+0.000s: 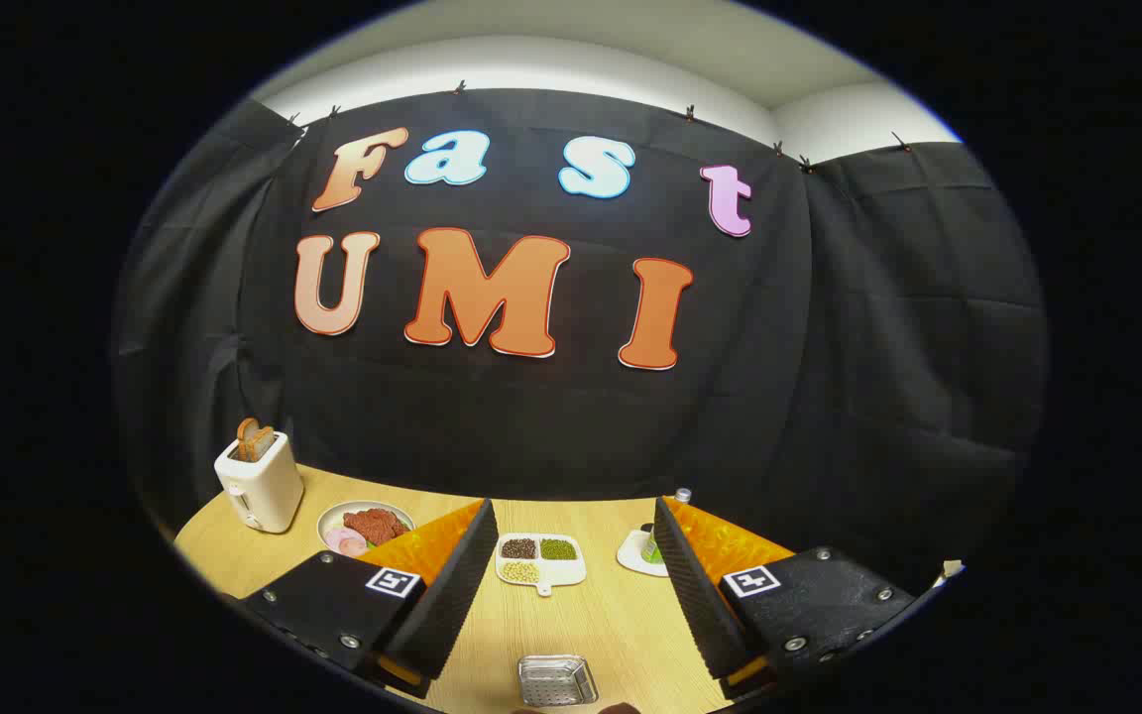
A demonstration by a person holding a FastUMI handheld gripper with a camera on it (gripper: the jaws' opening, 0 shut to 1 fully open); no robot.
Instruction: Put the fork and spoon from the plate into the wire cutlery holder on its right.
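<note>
Gripper: the gripper [571, 595] hangs above a wooden table [621, 625], its two fingers spread wide with nothing between the pads but bare tabletop and far-off dishes

Wire holder: a small metal mesh basket [557, 680], taken to be the cutlery holder, sits at the table's near edge, between the fingers and under their roots, closer in than the tips

Fork and spoon: not to be made out; their plate cannot be identified, so their long axis and bearing from the fingers cannot be told

Beyond the fingertips: a white divided tray [539, 559] with three heaps of beans lies mid-table, straight ahead between the tips

Far left corner: a white toaster [259, 481] with toast in its slot, and just beside it a plate of meat [365, 524], partly behind the left finger

Right of the tray: a small white dish [636, 553] with a green item, partly hidden by the right finger

Judged step: the search for the cutlery; the gripper probably must tilt down or draw back toward the near edge
</note>
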